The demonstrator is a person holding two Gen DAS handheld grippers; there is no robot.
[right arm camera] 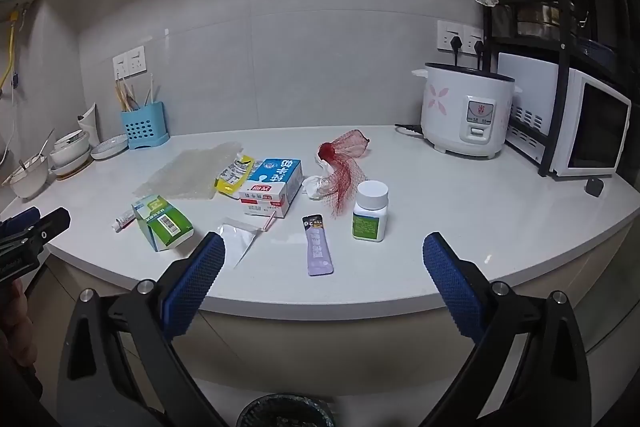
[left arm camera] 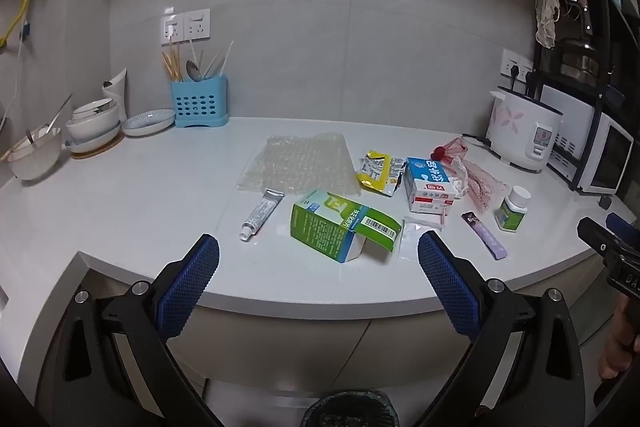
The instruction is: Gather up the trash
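White bench is littered mid-frame: a green carton, milk box, yellow wrapper, ointment tube, bubble wrap, purple sachet, pill bottle and red netting. Both the left gripper and right gripper hang spread wide at the bench's front edge, holding nothing. Risk, I'd say: the flimsy clear bag or the sachet slipping off flat, or the netting snagging tissue. Bin sits at the bottom; rice cooker and bowls stay clear at the sides.
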